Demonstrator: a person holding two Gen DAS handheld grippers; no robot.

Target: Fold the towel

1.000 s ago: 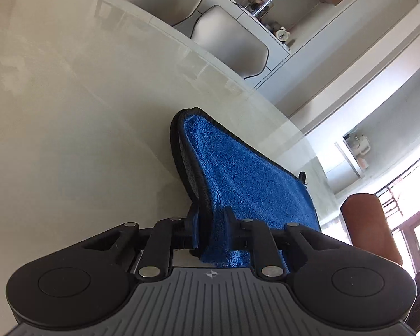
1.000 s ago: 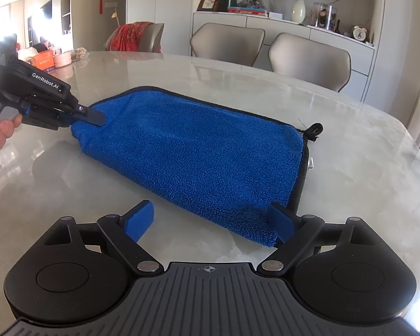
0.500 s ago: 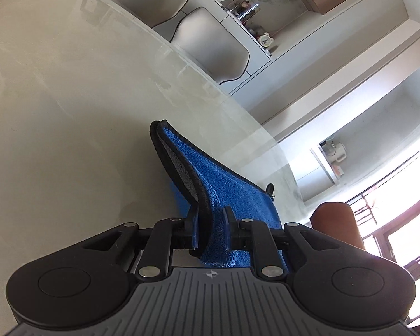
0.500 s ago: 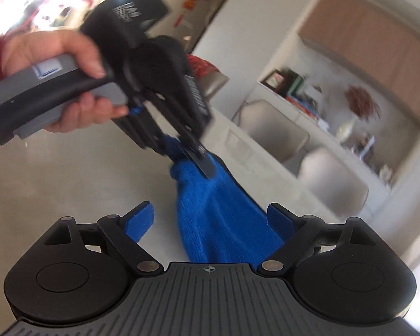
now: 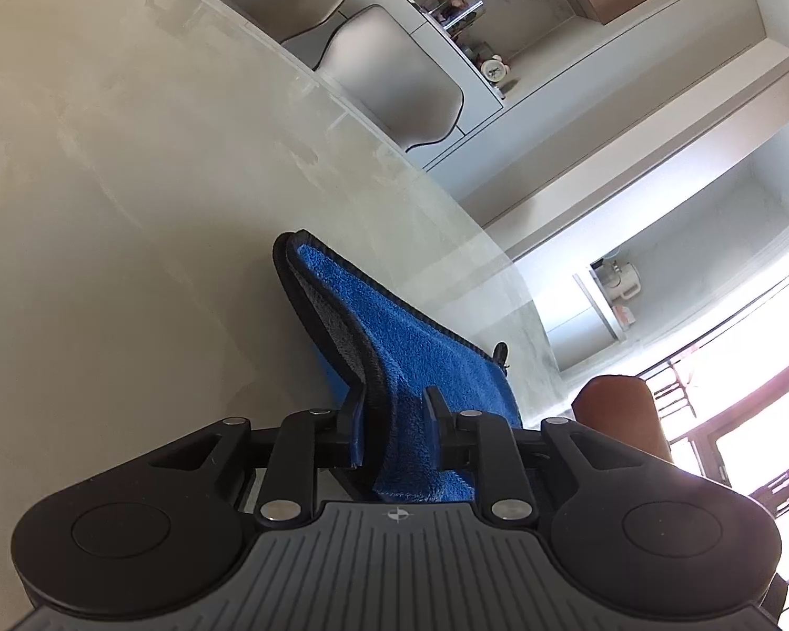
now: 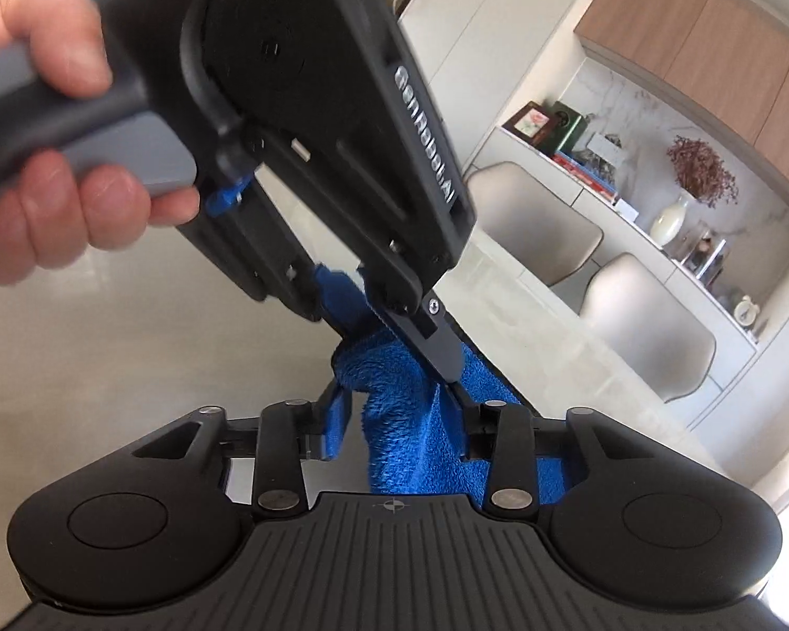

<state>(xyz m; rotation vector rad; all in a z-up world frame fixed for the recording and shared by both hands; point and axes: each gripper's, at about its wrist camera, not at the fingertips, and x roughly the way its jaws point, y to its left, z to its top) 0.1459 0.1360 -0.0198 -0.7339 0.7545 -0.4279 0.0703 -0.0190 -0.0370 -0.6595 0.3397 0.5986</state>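
A blue towel (image 5: 421, 357) with a black hem is lifted at one corner off the pale table (image 5: 131, 210). That corner stands between the fingers of my left gripper (image 5: 394, 415), whose jaws are opening and no longer pinch it. From the right wrist view, my left gripper (image 6: 394, 352) fills the upper left, held by a hand (image 6: 52, 210). Right below it, my right gripper (image 6: 402, 420) has the same bunched towel corner (image 6: 410, 441) between its fingers. Its jaws are closing, and a thin gap still shows beside the left pad (image 6: 336, 420).
Two grey chairs (image 6: 652, 326) stand at the table's far edge before a white sideboard (image 6: 631, 210) carrying a vase, books and a small clock. A brown chair back (image 5: 620, 410) rises beyond the table's right side. Bare tabletop (image 6: 105, 357) spreads to the left.
My right gripper swung left across the towel, rolled, and came up under the left gripper, its jaws narrowing around the raised corner. The left gripper's jaws spread apart on that corner.
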